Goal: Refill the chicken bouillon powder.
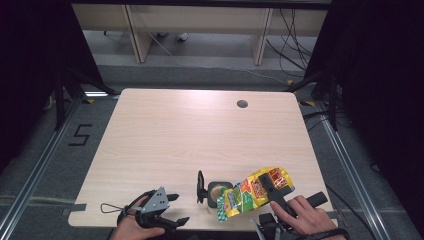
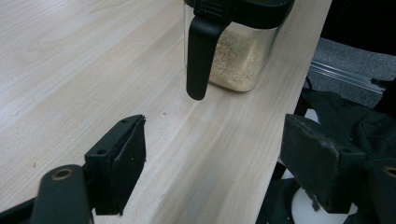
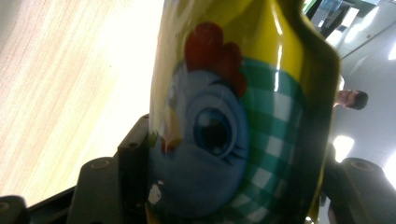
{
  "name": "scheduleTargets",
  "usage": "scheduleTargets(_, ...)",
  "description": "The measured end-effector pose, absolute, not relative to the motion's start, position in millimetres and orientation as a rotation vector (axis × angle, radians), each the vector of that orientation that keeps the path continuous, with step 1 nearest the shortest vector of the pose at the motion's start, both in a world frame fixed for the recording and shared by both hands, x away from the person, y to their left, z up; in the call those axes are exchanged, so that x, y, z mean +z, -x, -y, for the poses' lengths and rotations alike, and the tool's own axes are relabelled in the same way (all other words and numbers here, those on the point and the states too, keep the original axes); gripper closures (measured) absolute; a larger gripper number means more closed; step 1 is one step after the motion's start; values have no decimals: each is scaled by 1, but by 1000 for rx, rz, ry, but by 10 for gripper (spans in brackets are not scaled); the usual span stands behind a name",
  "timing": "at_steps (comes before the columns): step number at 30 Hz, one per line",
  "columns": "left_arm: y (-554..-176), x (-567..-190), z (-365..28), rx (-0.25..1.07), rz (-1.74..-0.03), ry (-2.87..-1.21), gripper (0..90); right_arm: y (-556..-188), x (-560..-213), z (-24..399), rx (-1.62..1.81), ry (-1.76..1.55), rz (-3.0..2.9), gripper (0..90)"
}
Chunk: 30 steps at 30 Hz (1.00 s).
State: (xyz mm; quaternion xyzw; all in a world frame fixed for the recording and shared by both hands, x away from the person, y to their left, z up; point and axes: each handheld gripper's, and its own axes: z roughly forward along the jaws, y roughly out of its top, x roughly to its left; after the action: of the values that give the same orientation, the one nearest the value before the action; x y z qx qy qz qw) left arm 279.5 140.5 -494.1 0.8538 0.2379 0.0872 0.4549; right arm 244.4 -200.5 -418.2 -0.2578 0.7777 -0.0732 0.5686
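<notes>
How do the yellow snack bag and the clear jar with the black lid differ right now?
The yellow bag is soft, opaque and brightly printed with a cartoon chicken; the jar is rigid and clear, showing pale grains inside. The bag is clamped in the right claw and tipped over the jar; the jar stands upright on the table, ungripped, ahead of the open left claw. Both sit near the table's front edge.
</notes>
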Motion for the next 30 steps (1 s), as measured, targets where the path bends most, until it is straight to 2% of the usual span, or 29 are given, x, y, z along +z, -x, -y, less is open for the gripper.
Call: scheduleTargets(30, -279, -494, -141, 216, -587, -2106, 222, -246, -416, 204, -71, 584, -1873, 385)
